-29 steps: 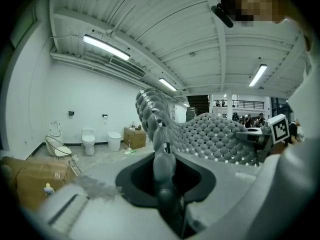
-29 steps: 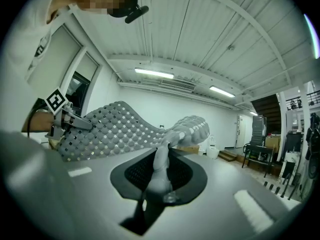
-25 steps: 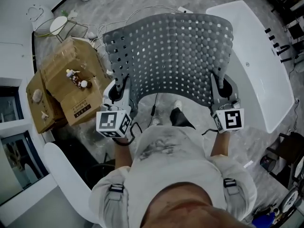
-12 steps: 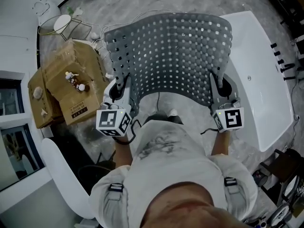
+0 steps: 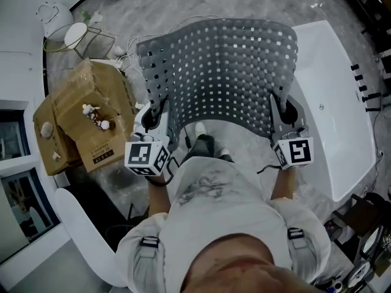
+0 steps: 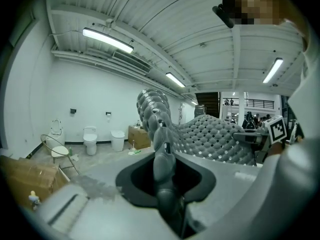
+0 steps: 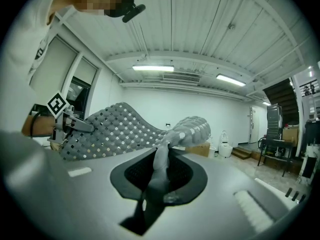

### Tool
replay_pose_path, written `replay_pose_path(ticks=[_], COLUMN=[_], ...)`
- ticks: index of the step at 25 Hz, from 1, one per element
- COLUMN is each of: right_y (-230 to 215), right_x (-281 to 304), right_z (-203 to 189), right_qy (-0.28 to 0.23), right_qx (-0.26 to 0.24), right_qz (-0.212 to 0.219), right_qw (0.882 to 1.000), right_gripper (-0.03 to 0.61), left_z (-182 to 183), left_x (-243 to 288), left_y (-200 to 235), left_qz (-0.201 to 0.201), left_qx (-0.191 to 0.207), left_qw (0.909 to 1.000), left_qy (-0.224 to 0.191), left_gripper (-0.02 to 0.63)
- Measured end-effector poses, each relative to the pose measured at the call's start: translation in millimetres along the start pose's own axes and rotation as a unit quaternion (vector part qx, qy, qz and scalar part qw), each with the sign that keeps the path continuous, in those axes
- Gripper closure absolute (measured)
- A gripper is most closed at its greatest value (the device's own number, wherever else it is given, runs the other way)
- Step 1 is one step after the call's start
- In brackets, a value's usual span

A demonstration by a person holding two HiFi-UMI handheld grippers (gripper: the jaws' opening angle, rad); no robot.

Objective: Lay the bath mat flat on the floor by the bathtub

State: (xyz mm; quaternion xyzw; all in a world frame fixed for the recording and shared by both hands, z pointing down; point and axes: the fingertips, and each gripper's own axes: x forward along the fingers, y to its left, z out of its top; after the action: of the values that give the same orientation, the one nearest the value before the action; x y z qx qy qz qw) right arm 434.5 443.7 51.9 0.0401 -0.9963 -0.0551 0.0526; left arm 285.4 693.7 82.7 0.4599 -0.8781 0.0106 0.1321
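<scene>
Grey perforated bath mat hangs spread mid-frame above the floor, just left of the white bathtub, its near corners clamped by the left gripper and right gripper, probably so it lands flat.

Grey marbled floor stretches across the room, and at the left cardboard boxes sit stacked on it. Just beyond them stands a round-topped wire stand. Over by the white wall, a toilet and a white bin stand side by side. Overhead, tube lights glow along the ribbed ceiling.
</scene>
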Motion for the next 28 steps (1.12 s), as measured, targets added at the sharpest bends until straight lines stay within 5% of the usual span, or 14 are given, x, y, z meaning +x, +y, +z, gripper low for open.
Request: replay_pose_path(ticks=[16, 28], right_y=[-20, -134], right_x=[127, 215], right_z=[19, 4], right_qy=[0.005, 0.009], right_qx=[-0.010, 0.011], right_qz=[-0.063, -0.065], right_qw=[0.998, 0.998], right_gripper=[0.535, 0.535], left_z=[44, 80], left_x=[124, 273], left_y=[95, 90], left_qz=[-0.057, -0.060], left_qx=[0.007, 0.018], left_qw=[0.9983, 0.9977], left_qy=[0.004, 0.024], left_gripper=[0.548, 0.548])
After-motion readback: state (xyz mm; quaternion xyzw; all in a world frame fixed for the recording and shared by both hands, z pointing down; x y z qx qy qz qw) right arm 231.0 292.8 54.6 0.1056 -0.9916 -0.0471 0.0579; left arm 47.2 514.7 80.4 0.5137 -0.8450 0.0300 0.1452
